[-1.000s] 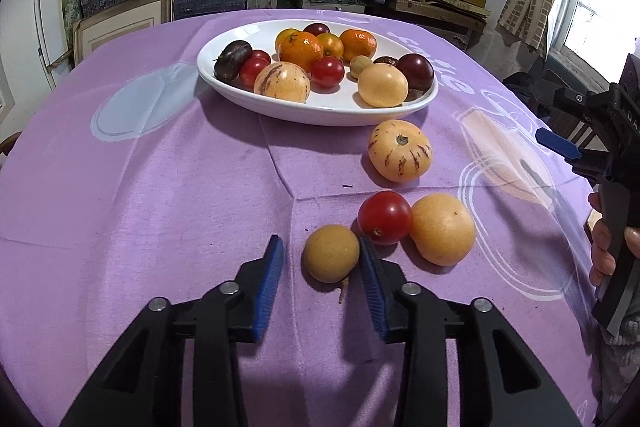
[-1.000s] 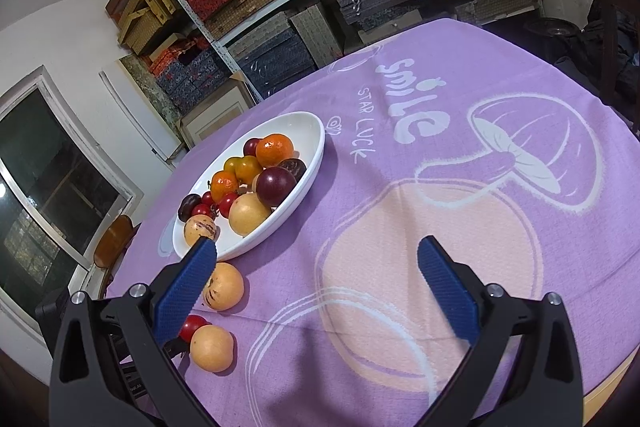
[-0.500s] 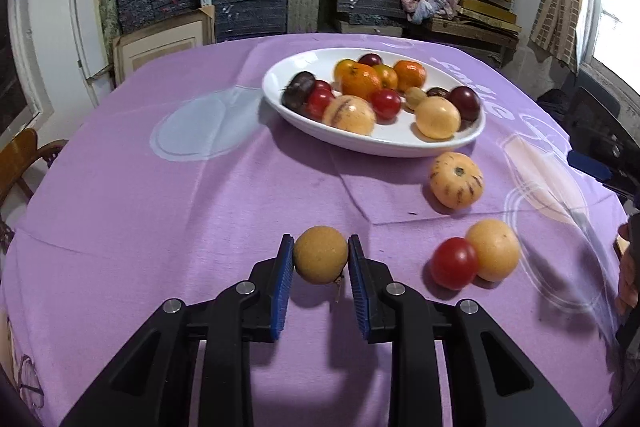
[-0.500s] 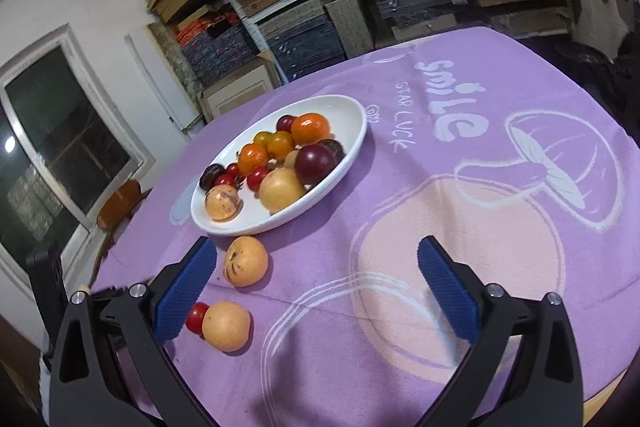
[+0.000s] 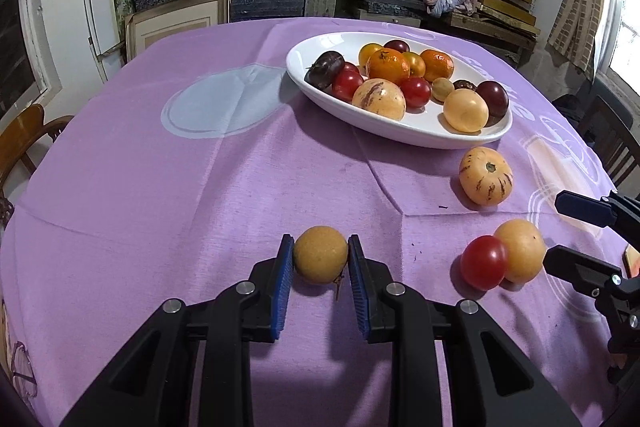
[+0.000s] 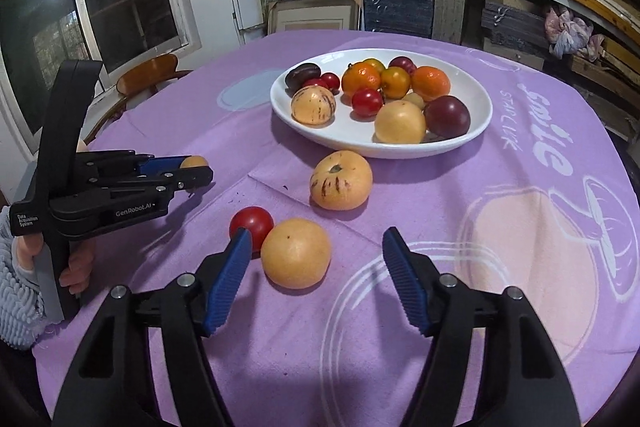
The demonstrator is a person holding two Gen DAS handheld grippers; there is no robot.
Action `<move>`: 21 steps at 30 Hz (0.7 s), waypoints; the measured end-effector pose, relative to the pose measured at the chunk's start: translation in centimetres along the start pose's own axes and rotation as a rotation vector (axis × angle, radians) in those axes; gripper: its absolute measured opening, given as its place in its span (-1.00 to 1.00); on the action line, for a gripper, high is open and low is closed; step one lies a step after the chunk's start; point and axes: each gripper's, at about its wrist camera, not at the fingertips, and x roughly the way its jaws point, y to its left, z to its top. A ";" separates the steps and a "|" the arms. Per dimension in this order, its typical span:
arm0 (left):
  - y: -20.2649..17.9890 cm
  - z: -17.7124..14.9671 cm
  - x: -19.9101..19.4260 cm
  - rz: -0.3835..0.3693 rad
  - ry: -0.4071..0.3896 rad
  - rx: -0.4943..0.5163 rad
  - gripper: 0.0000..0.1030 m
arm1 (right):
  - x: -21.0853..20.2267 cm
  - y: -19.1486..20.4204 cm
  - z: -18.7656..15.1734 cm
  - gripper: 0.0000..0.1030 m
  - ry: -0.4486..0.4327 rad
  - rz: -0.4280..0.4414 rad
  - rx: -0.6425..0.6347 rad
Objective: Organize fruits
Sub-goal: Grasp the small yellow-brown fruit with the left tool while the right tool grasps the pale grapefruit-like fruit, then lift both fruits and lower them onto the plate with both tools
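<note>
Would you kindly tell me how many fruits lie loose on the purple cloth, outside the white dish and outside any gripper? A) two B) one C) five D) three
D: the striped yellow fruit, the red tomato and the pale orange fruit lie on the cloth; a fourth, the round tan fruit, is clamped in the left gripper.

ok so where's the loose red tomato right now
The red tomato lies on the purple tablecloth in front of the white bowl, touching the round yellow-orange fruit, just beyond the right gripper's left finger.
</note>
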 end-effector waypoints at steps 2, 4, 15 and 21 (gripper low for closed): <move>0.0 0.0 0.1 -0.003 0.003 0.001 -0.47 | 0.2 0.3 -0.2 0.29 0.004 -0.010 -0.016; -0.2 0.0 0.1 -0.004 0.005 0.003 -0.47 | 0.8 0.6 -0.4 0.19 0.024 -0.016 -0.026; -0.4 0.0 0.4 -0.021 0.019 0.005 -0.47 | 2.4 0.8 -0.3 -0.01 0.085 -0.002 -0.021; -0.4 0.0 0.4 -0.023 0.020 0.000 -0.47 | 3.1 1.1 -0.2 -0.14 0.109 0.004 -0.027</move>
